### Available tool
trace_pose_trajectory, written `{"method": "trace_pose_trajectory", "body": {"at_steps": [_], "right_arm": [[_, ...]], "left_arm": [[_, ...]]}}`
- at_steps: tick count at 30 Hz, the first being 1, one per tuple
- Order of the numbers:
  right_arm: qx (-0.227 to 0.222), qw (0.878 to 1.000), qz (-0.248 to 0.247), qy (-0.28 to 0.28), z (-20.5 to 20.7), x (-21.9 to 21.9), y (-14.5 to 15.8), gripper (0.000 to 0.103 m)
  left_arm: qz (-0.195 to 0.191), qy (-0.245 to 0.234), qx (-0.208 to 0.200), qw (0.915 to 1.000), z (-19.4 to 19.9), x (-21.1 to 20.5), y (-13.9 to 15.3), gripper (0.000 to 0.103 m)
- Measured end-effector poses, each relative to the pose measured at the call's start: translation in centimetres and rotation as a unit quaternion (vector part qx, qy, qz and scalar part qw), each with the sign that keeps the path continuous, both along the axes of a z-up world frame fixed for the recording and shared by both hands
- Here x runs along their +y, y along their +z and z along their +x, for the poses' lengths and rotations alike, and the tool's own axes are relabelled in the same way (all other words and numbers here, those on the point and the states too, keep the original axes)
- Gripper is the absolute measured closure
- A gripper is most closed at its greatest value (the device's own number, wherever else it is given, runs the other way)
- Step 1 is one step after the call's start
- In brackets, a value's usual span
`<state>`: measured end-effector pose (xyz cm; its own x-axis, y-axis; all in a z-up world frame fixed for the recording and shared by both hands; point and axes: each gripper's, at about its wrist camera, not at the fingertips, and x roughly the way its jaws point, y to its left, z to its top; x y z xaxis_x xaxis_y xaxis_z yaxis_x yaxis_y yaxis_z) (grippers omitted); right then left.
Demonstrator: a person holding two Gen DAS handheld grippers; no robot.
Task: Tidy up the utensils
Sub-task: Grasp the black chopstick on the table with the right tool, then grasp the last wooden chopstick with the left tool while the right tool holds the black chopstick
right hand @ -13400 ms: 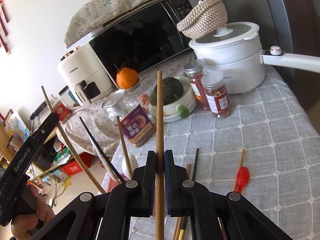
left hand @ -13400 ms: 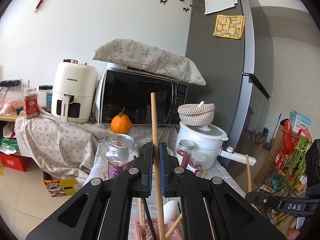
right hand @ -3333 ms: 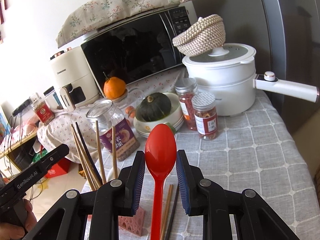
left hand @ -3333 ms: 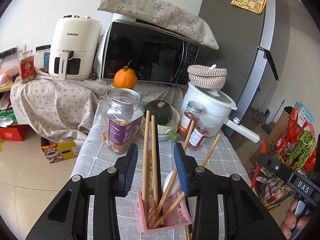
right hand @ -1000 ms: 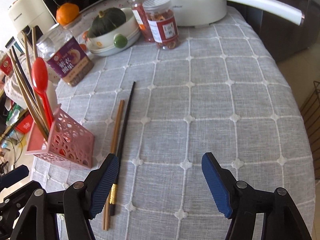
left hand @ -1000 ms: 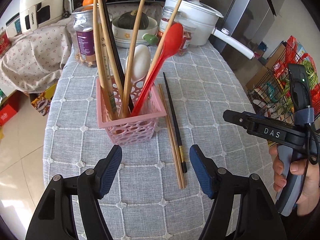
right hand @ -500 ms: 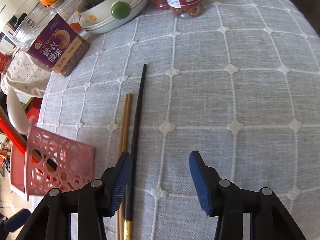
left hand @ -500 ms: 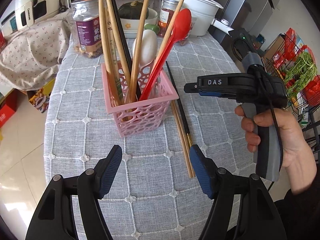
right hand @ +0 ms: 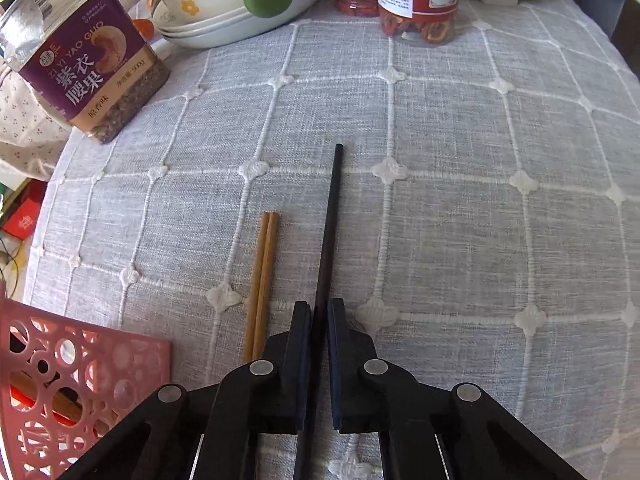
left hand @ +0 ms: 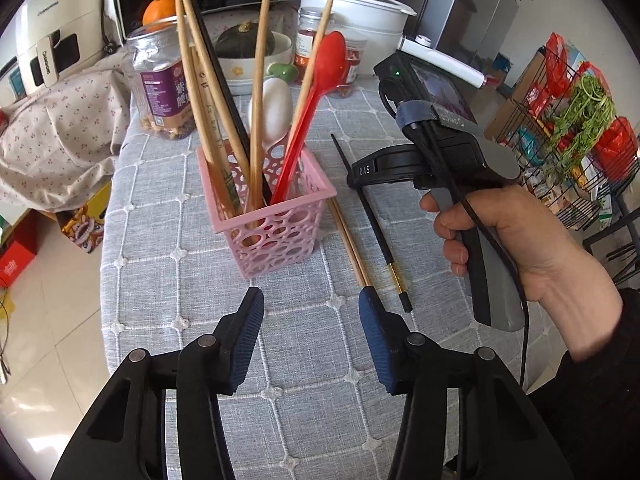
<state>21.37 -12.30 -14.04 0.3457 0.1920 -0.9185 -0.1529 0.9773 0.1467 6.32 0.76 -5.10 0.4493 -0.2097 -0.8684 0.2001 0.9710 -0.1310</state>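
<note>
My right gripper (right hand: 319, 312), wide apart a second ago, has come down and clamped on the slim black chopstick (right hand: 330, 224), which lies flat on the grey checked tablecloth (right hand: 480, 220) just right of the pink perforated plastic basket (left hand: 276, 216). That gives me the next utensil to lift and stand in the basket. Between chopstick and basket lies a pair of brown wooden chopsticks (right hand: 262, 276), untouched. My left gripper (left hand: 310, 312) hovers in front of the basket, jaws closing on nothing.
</note>
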Motion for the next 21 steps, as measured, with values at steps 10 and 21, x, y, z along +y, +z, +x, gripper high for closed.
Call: {"method": "trace_pose_trajectory", "body": {"at_steps": [10, 21], "right_arm": [[-0.015, 0.999, 0.037, -0.035, -3.8, -9.8, 3.7, 0.099], [-0.022, 0.993, 0.089, -0.076, -6.7, -18.3, 5.4, 0.098]], "left_arm": [[0.038, -0.037, -0.009, 0.9985, 2.3, -9.5, 0.0, 0.062], [0.147, 0.146, -0.014, 0.9781, 12.3, -15.7, -6.0, 0.062]]}}
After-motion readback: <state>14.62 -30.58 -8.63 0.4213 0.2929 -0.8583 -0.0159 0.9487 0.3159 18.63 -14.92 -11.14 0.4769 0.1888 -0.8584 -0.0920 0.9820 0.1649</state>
